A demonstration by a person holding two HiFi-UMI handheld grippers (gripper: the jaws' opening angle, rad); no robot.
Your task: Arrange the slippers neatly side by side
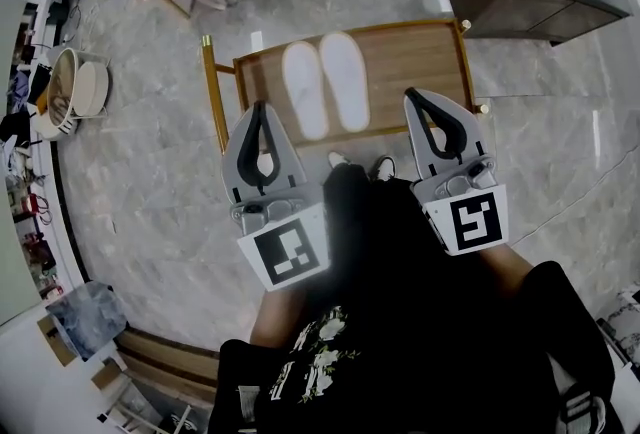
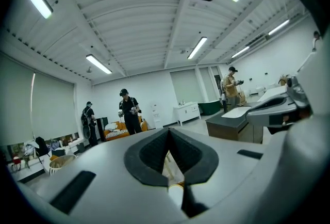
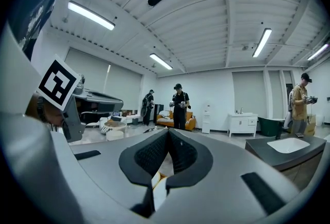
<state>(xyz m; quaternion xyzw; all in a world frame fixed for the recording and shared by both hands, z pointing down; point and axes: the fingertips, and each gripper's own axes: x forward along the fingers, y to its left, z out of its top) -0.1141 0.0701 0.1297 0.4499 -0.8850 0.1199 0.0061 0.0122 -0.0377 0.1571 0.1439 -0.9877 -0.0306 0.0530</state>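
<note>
White slippers (image 1: 306, 87), 2 of them, lie side by side on the wooden rack (image 1: 420, 52); your left gripper (image 1: 261, 107) and right gripper (image 1: 414, 96) both have jaws pressed together, empty.

Staged lab hall, strip lights (image 2: 198, 47), sofa (image 3: 191, 124), vanity (image 3: 242, 123)

A low wooden rack (image 1: 420, 62) with brass-coloured corner posts stands on the grey marbled floor (image 1: 150, 182). On the rack's top, left of its middle, lie the left slipper (image 1: 304, 89) and the right slipper (image 1: 345, 80). They are white, flat, parallel, and close side by side (whether quite touching is hard to tell).
</note>
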